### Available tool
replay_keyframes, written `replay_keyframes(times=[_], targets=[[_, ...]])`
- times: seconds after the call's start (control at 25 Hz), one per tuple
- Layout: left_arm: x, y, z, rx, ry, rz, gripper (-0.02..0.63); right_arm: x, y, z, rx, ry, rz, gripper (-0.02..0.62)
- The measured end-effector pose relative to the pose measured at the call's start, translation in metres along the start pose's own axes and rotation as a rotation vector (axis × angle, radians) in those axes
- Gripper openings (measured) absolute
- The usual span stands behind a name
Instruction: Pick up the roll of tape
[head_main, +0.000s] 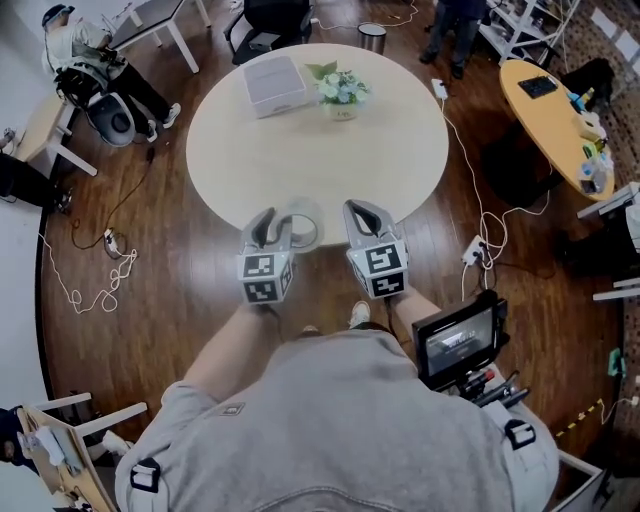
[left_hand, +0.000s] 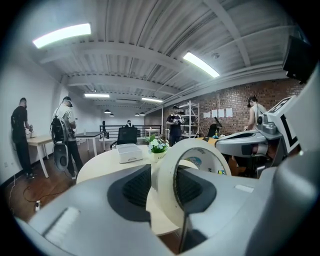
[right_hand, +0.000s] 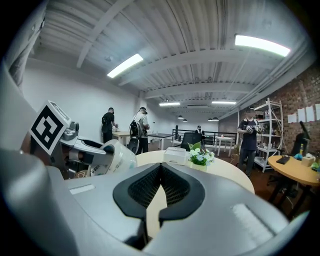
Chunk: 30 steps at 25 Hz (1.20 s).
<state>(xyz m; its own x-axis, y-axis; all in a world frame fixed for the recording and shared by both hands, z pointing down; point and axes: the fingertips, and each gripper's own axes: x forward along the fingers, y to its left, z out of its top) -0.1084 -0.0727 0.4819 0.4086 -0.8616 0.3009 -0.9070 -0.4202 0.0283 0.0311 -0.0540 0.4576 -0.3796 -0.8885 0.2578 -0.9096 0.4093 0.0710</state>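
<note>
The roll of tape (head_main: 306, 228), a whitish ring, stands on edge between the jaws of my left gripper (head_main: 272, 224), which is shut on it just at the near edge of the round beige table (head_main: 300, 150). In the left gripper view the tape (left_hand: 200, 145) fills the middle, clamped by both dark pads of the left gripper (left_hand: 164, 187). My right gripper (head_main: 362, 212) is beside it on the right, shut with nothing in it; its tips meet in the right gripper view (right_hand: 160, 170). From there the tape (right_hand: 120, 157) shows at left.
A white box (head_main: 274, 84) and a small flower pot (head_main: 340, 92) sit at the table's far side. Cables (head_main: 480, 215) run over the wood floor. An oval table (head_main: 550, 110) stands at right, a bin (head_main: 372, 37) and a chair (head_main: 270, 25) behind. People stand around the room.
</note>
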Motion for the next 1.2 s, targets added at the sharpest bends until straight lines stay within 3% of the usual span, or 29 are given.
replay_keyframes(times=[0.36, 1.2], targets=[[-0.018, 0.003, -0.02, -0.016, 0.035, -0.087, 0.123, -0.016, 0.026, -0.015, 0.036, 0.065, -0.059, 0.014], [-0.027, -0.015, -0.008, -0.012, 0.001, -0.064, 0.123, -0.037, 0.011, -0.01, 0.032, 0.026, -0.046, 0.014]])
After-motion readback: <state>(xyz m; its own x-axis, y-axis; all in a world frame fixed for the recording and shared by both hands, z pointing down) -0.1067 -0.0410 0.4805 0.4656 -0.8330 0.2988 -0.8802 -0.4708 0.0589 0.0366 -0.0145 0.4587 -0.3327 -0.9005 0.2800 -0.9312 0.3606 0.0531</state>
